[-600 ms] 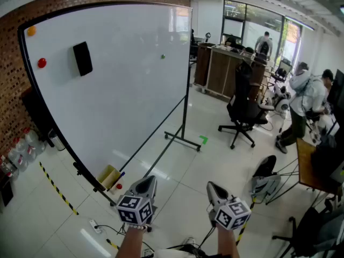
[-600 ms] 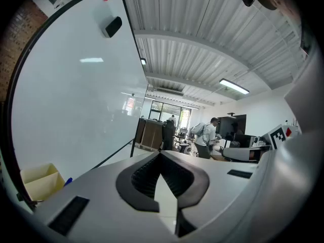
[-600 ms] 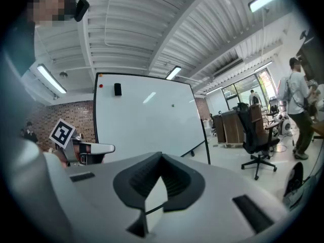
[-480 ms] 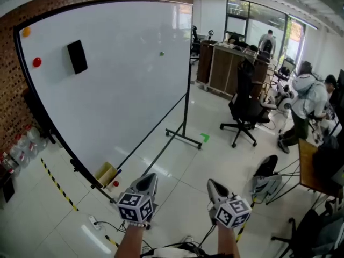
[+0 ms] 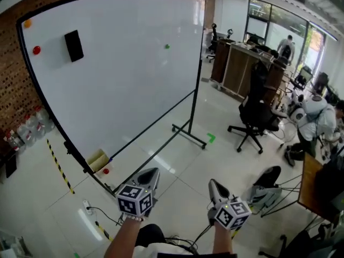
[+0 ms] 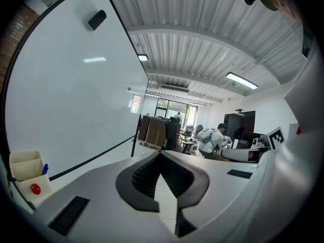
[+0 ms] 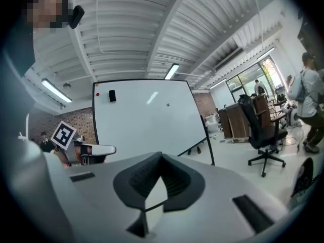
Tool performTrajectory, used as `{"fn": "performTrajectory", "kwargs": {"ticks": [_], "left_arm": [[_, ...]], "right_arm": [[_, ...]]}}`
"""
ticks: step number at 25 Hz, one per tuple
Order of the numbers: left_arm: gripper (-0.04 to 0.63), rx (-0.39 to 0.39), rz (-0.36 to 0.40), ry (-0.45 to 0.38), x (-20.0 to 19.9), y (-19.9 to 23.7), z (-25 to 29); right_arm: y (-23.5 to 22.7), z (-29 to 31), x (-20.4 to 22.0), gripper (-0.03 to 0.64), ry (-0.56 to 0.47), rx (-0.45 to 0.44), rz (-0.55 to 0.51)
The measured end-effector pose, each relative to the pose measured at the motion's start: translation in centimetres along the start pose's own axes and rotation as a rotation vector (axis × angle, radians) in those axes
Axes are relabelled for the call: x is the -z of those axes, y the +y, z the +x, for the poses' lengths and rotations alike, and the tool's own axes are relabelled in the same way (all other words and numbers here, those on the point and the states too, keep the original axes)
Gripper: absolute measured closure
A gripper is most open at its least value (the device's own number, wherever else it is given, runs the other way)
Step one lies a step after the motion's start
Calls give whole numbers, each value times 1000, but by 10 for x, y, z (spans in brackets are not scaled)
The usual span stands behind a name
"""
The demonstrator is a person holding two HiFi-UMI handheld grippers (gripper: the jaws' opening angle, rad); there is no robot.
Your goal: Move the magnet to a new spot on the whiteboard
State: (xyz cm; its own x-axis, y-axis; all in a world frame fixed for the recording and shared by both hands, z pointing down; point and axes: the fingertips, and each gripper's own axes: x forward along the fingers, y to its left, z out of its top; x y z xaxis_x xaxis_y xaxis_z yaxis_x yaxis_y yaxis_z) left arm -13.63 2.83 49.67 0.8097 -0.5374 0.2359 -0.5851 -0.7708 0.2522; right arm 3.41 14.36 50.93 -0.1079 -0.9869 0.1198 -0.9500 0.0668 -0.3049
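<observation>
Two closed, empty tools, left tongs (image 5: 151,173) and right tongs (image 5: 213,184), hang well short of the whiteboard (image 5: 123,79). Its upper-left red magnet (image 5: 36,50) looks small, light, hard, probably slick; pinch its sides.

Nothing legible: no words, brands or numbers. Only black-and-white square code patterns on the cubes (image 5: 133,200) of the left gripper (image 5: 151,172) and right gripper (image 5: 213,184), below the whiteboard (image 5: 123,63).

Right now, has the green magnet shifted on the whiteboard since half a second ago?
No. The green magnet still sits level with the black eraser, near the right edge of the whiteboard; only the head view has swung.
</observation>
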Motion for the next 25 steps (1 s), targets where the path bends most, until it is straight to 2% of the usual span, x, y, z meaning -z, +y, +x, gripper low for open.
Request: {"fn": "performTrajectory", "kwargs": {"ticks": [7, 14, 19, 25], "left_arm": [[600, -27, 14, -6, -8, -8, 32], [599, -30, 28, -4, -31, 10, 88], [599, -43, 30, -15, -53, 41, 145], [598, -72, 13, -17, -87, 102, 219]], "right_arm": [[-28, 2, 0, 606, -2, -14, 21], [-61, 49, -17, 606, -6, -3, 24], [-91, 96, -25, 606, 11, 7, 12], [-130, 181, -48, 606, 28, 18, 11]]}}
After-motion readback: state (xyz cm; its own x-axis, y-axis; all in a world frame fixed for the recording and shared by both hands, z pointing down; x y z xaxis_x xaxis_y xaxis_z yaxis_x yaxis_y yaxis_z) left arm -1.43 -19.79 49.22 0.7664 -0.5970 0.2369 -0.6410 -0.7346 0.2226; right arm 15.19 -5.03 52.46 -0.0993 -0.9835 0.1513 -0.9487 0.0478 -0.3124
